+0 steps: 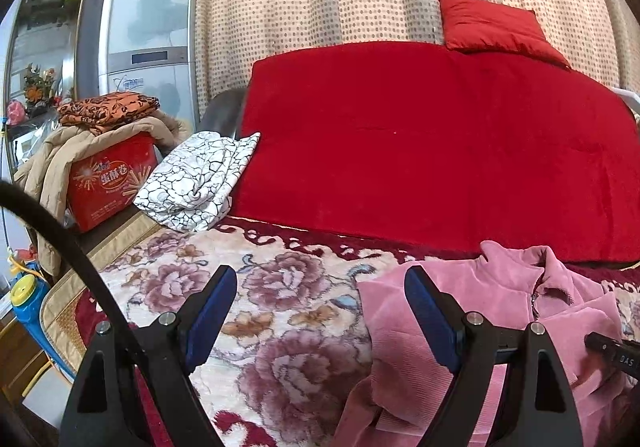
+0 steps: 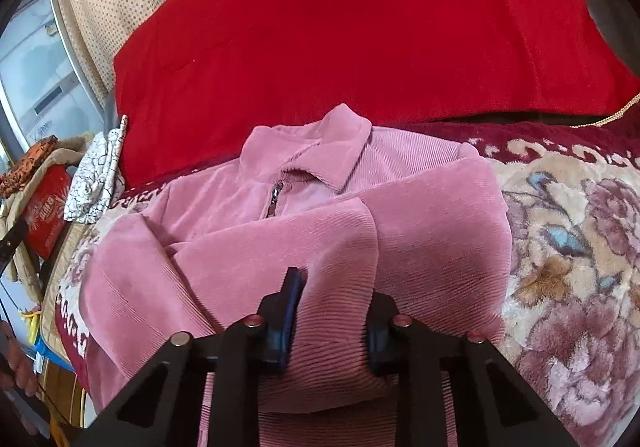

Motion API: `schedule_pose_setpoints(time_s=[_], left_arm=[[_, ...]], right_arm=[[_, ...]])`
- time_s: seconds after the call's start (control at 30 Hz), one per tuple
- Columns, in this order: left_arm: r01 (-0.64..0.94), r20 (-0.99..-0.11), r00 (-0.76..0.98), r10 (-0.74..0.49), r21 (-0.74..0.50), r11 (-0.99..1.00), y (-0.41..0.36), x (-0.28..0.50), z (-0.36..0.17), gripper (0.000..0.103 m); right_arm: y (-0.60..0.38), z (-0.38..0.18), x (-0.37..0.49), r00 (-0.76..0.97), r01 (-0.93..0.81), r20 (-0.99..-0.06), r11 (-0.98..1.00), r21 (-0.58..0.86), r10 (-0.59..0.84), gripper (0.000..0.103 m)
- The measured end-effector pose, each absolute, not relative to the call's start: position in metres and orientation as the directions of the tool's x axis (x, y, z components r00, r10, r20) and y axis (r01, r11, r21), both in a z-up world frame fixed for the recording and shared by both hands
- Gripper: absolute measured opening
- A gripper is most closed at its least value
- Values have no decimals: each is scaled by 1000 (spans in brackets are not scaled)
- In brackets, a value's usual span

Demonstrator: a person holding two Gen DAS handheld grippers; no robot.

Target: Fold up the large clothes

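A pink corduroy jacket (image 2: 248, 247) with a collar and zip lies on the floral blanket (image 2: 568, 255), both sleeves folded across its front. My right gripper (image 2: 334, 307) is shut on a bunched fold of the jacket's lower part, with cloth between the blue pads. The jacket also shows in the left wrist view (image 1: 492, 311) at lower right. My left gripper (image 1: 320, 311) is open and empty above the floral blanket (image 1: 280, 327), just left of the jacket's edge. The right gripper's body shows at the far right of that view (image 1: 612, 353).
A red blanket (image 1: 420, 151) covers the sofa back, with a red cushion (image 1: 492, 27) on top. A folded black-and-white cloth (image 1: 196, 179), a red box (image 1: 108, 183) with a beige coat and an orange cloth lie at the left. A fridge (image 1: 148, 27) stands behind.
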State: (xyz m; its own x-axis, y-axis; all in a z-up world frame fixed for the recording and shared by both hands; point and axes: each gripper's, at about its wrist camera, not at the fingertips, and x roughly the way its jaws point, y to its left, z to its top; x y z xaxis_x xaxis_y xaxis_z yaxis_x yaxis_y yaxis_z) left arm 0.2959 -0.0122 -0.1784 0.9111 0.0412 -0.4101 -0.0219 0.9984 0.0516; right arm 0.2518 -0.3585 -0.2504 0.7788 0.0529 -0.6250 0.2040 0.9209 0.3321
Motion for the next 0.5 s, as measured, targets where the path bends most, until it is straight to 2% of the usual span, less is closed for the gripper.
schedule_pose_setpoints(time_s=[0.2,0.27,0.37,0.5], left_arm=[[-12,-426,904,34,54,998,-13,299,-182,86],[0,-473,880,27,58,998,-16,308,-191,86],[25,-594,805,7,45,999,-23,330,-214,86],[38,-699,715,-10,24,999,-31,351,-241,86]], right_arm=[[-348,-232,241,837,173,-547,941,290,15,21],[-345,-225,235,857,176,-514,949,263,-17,21],[-348,-219,229,870,211,-488,951,227,-76,20],[-366,-225,228,841,287,-524,930,228,-131,20]])
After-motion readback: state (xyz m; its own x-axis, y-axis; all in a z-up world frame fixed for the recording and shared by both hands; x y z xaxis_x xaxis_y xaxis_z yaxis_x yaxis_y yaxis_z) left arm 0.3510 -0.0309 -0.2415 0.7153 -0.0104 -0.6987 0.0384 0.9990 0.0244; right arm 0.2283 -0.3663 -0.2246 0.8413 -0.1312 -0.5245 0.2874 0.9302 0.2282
